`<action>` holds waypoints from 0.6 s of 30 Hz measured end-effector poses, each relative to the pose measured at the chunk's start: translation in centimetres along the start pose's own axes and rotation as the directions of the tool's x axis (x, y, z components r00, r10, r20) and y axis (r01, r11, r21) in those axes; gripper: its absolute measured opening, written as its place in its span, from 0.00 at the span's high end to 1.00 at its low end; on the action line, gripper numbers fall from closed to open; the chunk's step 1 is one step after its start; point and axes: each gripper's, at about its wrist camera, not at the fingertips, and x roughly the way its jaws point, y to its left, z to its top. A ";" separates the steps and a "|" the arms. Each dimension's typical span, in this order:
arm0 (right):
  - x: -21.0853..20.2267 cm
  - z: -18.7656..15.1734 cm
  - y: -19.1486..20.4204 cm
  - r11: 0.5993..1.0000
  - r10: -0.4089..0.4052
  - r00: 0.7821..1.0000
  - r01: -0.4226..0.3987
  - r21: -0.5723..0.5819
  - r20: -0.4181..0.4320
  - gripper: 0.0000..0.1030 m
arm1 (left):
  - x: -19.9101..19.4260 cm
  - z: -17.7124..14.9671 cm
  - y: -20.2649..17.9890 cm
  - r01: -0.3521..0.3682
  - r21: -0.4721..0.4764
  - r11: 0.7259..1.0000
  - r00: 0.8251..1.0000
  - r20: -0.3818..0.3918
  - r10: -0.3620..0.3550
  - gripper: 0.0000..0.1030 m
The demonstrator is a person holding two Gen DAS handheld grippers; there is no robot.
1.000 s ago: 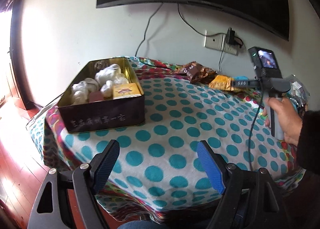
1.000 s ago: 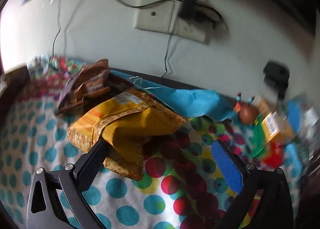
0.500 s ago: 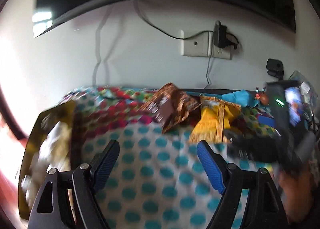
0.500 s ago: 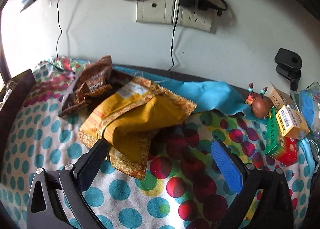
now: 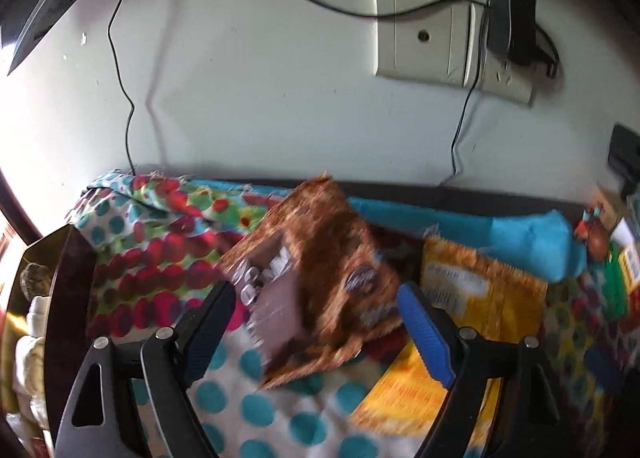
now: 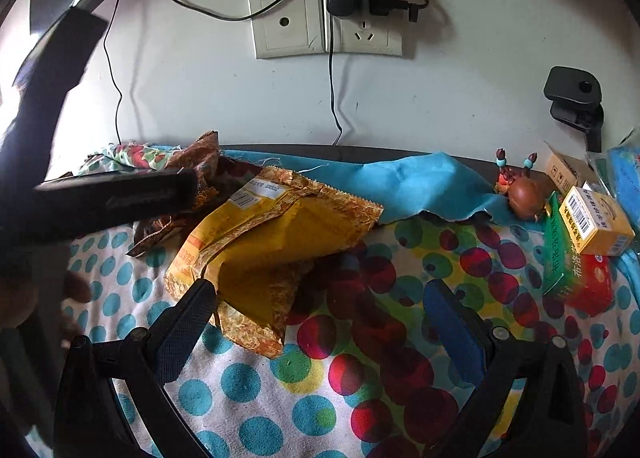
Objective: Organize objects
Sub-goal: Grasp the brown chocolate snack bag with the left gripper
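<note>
Left gripper (image 5: 316,326) spread wide, holding nothing, with the brown snack bag (image 5: 316,282) lying crinkled and foil-shiny between its blue-padded fingers (image 5: 424,334), just past the tips, blurred. To the right, overlapping beneath it, yellow snack bag (image 6: 276,242), creased and glossy, flat on the polka-dot cloth (image 6: 256,390). Right gripper (image 6: 320,322) also gaping, nothing held, yellow bag's near corner beside its left finger. Far right: small cardboard boxes (image 6: 592,222), stacked. Far left: dark metal tin (image 5: 68,306), rectangular.
</note>
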 end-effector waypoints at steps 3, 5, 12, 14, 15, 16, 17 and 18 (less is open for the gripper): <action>0.0 0.0 -0.3 1.000 0.009 1.000 -0.009 0.018 0.001 0.00 | 1.1 0.4 -0.7 -0.029 0.009 1.000 1.000 -0.006 0.030 0.13; -0.1 0.0 -0.5 1.000 0.014 1.000 -0.014 0.025 0.001 0.00 | 2.1 0.4 -0.8 -0.035 0.007 0.999 0.999 -0.037 0.035 0.11; 0.0 0.1 -0.5 1.000 0.020 1.000 -0.020 0.023 -0.005 0.00 | 5.6 -0.1 1.0 -0.087 -0.049 0.995 0.987 -0.137 0.080 0.07; 0.0 0.1 -0.5 0.999 0.021 1.000 -0.021 0.024 -0.005 0.00 | 5.8 -0.3 1.5 -0.065 -0.067 0.996 0.989 -0.138 0.055 0.07; 0.0 0.2 -0.5 0.999 0.022 1.000 -0.022 0.024 -0.006 0.00 | 5.7 -0.4 1.7 -0.063 -0.064 0.996 0.990 -0.129 0.054 0.07; 0.0 0.2 -0.5 0.999 0.021 1.000 -0.021 0.024 -0.006 0.00 | 5.5 -0.4 1.8 -0.061 -0.064 0.996 0.991 -0.122 0.052 0.07; 0.0 0.2 -0.5 1.000 0.020 1.000 -0.020 0.024 -0.005 0.00 | 5.3 -0.4 1.9 -0.058 -0.061 0.996 0.993 -0.108 0.051 0.08; 0.0 0.2 -0.4 1.000 0.020 1.000 -0.020 0.022 -0.006 0.00 | 5.0 -0.5 1.9 -0.061 -0.052 0.997 0.994 -0.094 0.056 0.08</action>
